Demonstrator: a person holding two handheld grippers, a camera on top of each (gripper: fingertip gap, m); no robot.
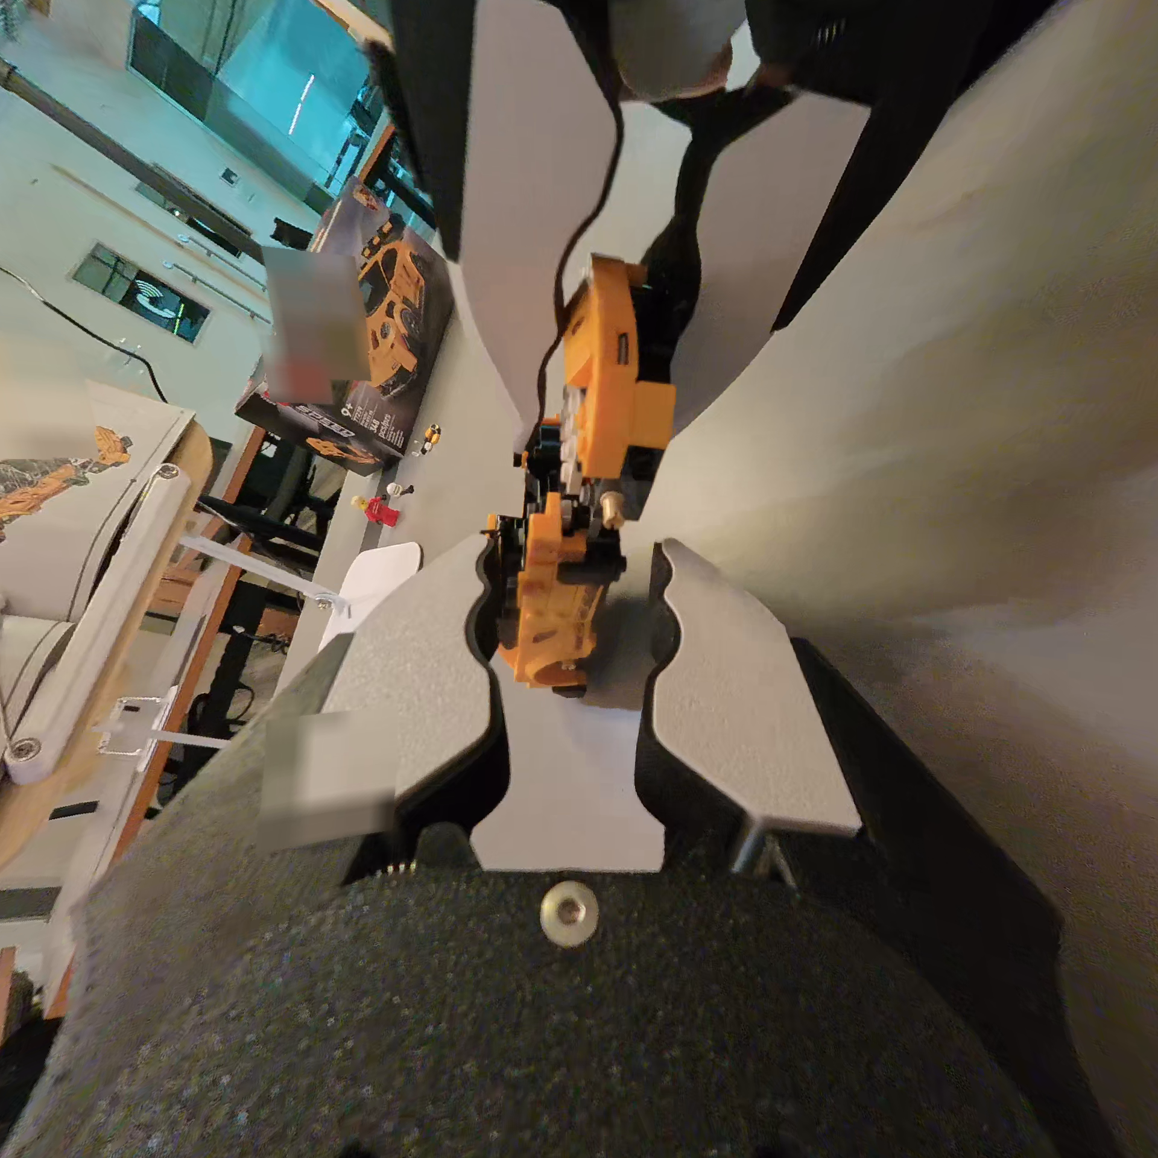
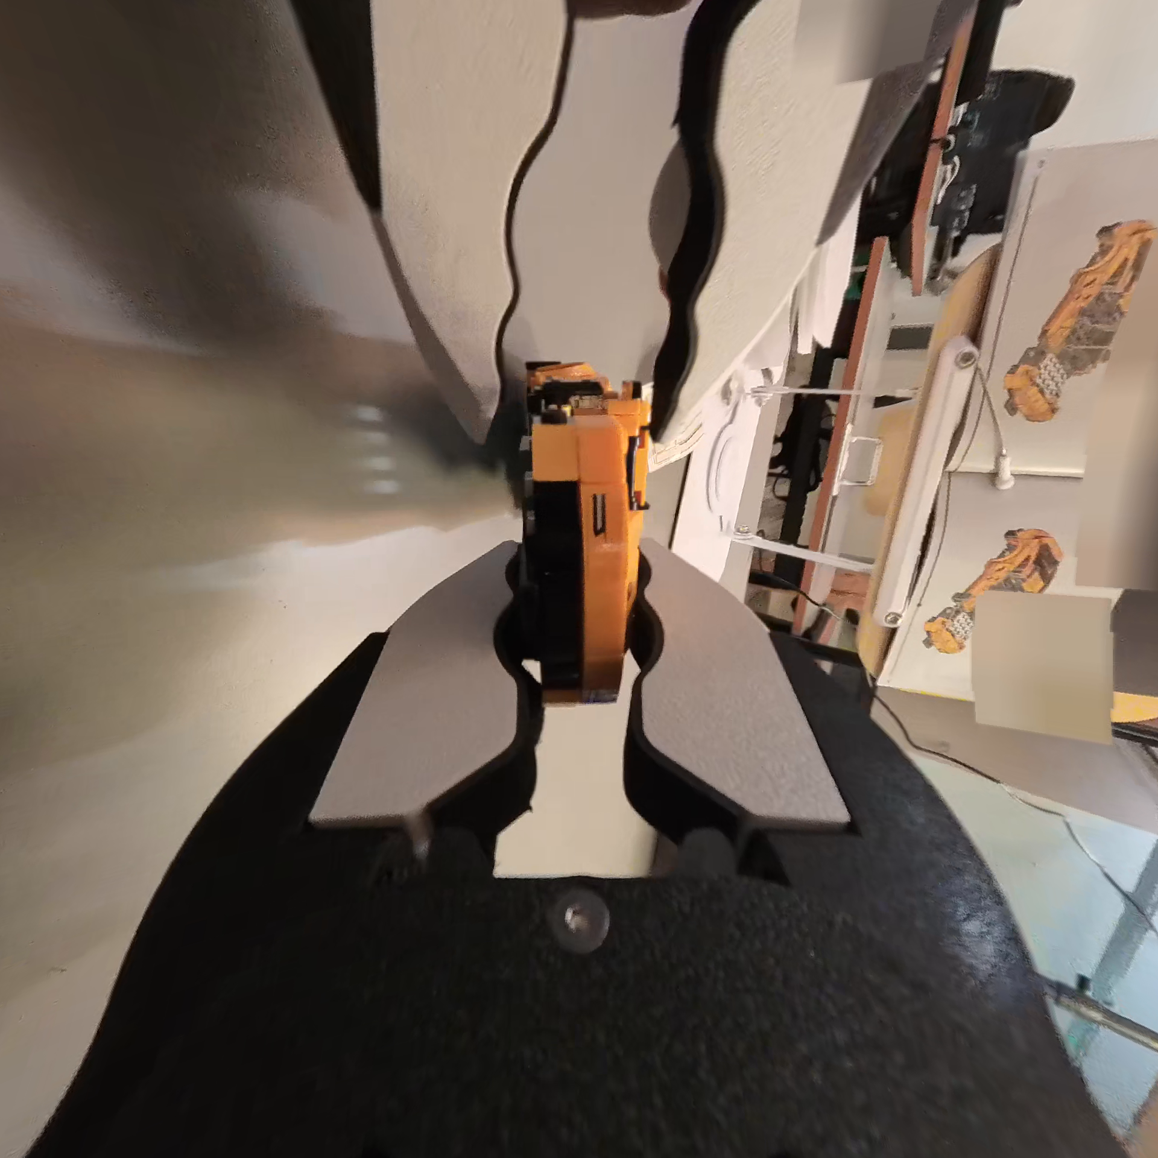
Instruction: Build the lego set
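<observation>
A partly built orange and black lego car (image 1: 558, 614) is held in the air between both grippers, one at each end. My left gripper (image 1: 570, 558) is shut on one end of the car. My right gripper (image 2: 576, 551) is shut on the other end of the car (image 2: 601, 501), which fills the gap between its grey fingers (image 2: 438, 677). Each gripper also shows at the top of the other's view, the right one (image 1: 601, 388) and the left one (image 2: 583, 376). A tan pin (image 1: 613, 501) sticks out of the car's side.
The grey table (image 1: 940, 501) runs along one side. On it are the lego box (image 1: 376, 351), a red minifigure (image 1: 379, 509), a small orange-and-black figure (image 1: 431, 437) and a white tray (image 1: 382, 570). An instruction booklet on a stand (image 2: 1065, 313) is beside the table. The grippers are tip to tip, or close to it.
</observation>
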